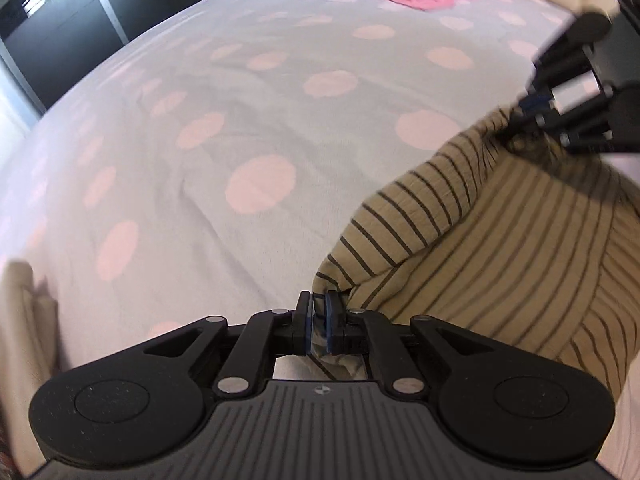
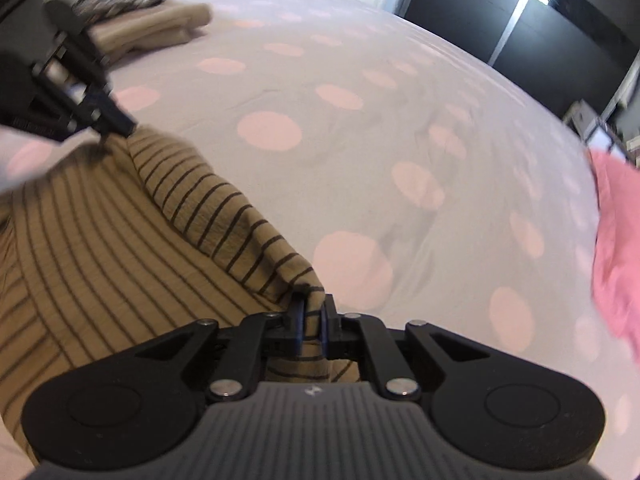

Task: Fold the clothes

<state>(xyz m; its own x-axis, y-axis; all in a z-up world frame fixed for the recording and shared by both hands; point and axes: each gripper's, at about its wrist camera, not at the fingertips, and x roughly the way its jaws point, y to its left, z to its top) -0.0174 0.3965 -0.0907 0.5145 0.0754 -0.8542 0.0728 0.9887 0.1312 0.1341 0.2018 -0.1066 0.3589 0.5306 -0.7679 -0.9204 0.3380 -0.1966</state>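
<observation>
Polka-dot bed (image 1: 240,128), near edge: striped tan garment (image 1: 500,248), one corner clamped in left gripper (image 1: 319,314), another in right gripper (image 2: 314,314); uneven pull risks slippage, crooked fold.

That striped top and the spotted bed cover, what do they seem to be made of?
The striped top looks like a soft, matte crinkled cloth, perhaps cotton: tan with thin dark stripes, it drapes and bunches where both tools pinch it. The spotted bed cover looks like thin, smooth woven sheeting, pale with pink dots, lying in shallow creases.
</observation>
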